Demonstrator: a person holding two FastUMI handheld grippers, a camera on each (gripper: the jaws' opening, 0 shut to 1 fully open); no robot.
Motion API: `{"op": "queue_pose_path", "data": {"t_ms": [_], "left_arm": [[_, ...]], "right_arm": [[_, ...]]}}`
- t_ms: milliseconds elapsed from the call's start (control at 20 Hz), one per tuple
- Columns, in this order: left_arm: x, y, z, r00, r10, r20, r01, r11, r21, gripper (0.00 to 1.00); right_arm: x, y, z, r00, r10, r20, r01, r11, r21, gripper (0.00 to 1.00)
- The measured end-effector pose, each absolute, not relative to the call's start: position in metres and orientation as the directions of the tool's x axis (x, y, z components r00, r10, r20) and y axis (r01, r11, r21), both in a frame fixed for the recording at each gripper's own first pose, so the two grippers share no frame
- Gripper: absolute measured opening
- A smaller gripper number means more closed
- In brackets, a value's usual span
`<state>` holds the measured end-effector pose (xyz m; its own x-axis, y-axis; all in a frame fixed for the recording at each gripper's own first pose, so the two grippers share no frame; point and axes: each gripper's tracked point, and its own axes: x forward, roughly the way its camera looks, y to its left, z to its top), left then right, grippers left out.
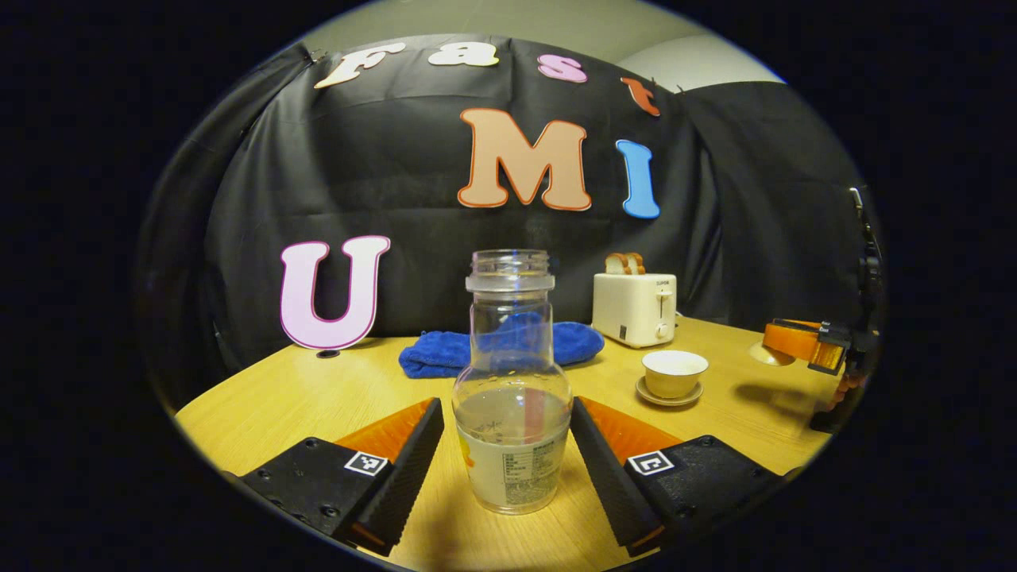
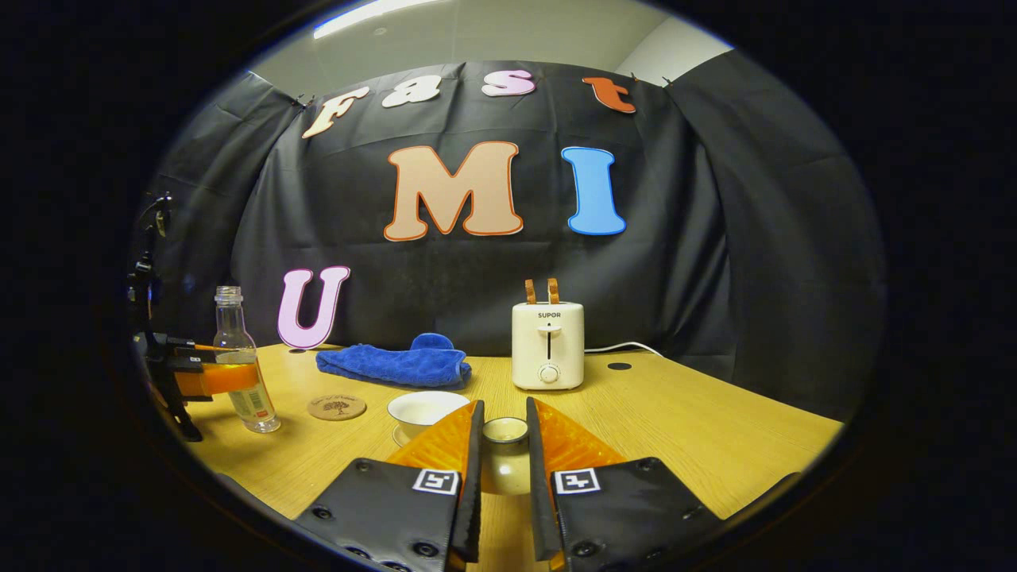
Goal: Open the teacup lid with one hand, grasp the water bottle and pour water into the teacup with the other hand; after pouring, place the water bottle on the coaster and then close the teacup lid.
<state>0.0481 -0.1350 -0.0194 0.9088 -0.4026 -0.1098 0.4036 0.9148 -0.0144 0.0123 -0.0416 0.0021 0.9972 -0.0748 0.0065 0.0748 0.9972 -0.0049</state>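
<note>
A clear, capless water bottle (image 1: 512, 397) with some water in it stands on the table. My left gripper (image 1: 506, 407) is open around its lower body, a finger on each side, with a thin gap at the left finger. In the right gripper view the same bottle (image 2: 238, 373) stands at far left between the left gripper's orange fingers (image 2: 208, 380). My right gripper (image 2: 504, 409) is shut on the knob of the white teacup lid (image 2: 505, 430), held off the cup. The uncovered teacup (image 2: 427, 407) sits on its saucer just left of it. A round brown coaster (image 2: 337, 407) lies between cup and bottle.
A blue cloth (image 2: 393, 364) lies at the back of the wooden table (image 2: 675, 429). A white toaster (image 2: 547, 343) with two slices stands to its right, with a cord behind. In the left gripper view the cup (image 1: 674, 372) is right of the bottle and the right gripper (image 1: 818, 343) hovers farther right.
</note>
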Motion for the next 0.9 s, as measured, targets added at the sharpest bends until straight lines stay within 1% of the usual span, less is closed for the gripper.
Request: {"op": "queue_pose_path", "data": {"t_ms": [150,250,300,350,500,600,650,700,850,900], "left_arm": [[0.052,-0.138,-0.024,0.905,-0.398,-0.151,0.400,0.916,-0.016,0.93],[0.055,-0.140,-0.027,0.899,-0.402,-0.172,0.406,0.914,-0.009,0.86],[0.055,-0.140,-0.030,0.899,-0.398,-0.183,0.403,0.915,-0.008,0.79],[0.058,-0.140,-0.029,0.901,-0.394,-0.181,0.400,0.917,-0.006,0.74],[0.059,-0.137,-0.030,0.911,-0.368,-0.185,0.375,0.927,-0.002,0.73],[0.057,-0.141,-0.028,0.906,-0.382,-0.181,0.389,0.921,0.001,0.72],[0.057,-0.144,-0.027,0.903,-0.389,-0.180,0.397,0.918,0.008,0.72],[0.059,-0.144,-0.029,0.904,-0.385,-0.184,0.395,0.918,0.022,0.71],[0.066,-0.146,-0.027,0.918,-0.345,-0.194,0.371,0.921,0.121,0.69],[0.069,-0.149,-0.029,0.921,-0.334,-0.203,0.368,0.915,0.164,0.67]], "right_arm": [[0.012,-0.041,0.002,0.997,-0.075,0.006,0.075,0.997,-0.005,0.30],[0.011,-0.042,0.001,0.997,-0.075,0.006,0.075,0.997,-0.005,0.29],[0.011,-0.042,0.001,0.997,-0.075,0.006,0.075,0.997,-0.005,0.31],[0.011,-0.041,0.002,0.997,-0.075,0.006,0.075,0.997,-0.005,0.30],[0.011,-0.042,0.001,0.997,-0.076,0.006,0.076,0.997,-0.005,0.30],[0.011,-0.042,0.002,0.997,-0.076,0.006,0.076,0.997,-0.005,0.28],[0.011,-0.041,0.002,0.997,-0.076,0.005,0.076,0.997,-0.005,0.31],[0.011,-0.041,0.001,0.997,-0.076,0.006,0.076,0.997,-0.005,0.31],[0.011,-0.041,0.002,0.997,-0.076,0.005,0.076,0.997,-0.005,0.29],[0.010,-0.041,0.002,0.997,-0.076,0.005,0.076,0.997,-0.006,0.31]]}}
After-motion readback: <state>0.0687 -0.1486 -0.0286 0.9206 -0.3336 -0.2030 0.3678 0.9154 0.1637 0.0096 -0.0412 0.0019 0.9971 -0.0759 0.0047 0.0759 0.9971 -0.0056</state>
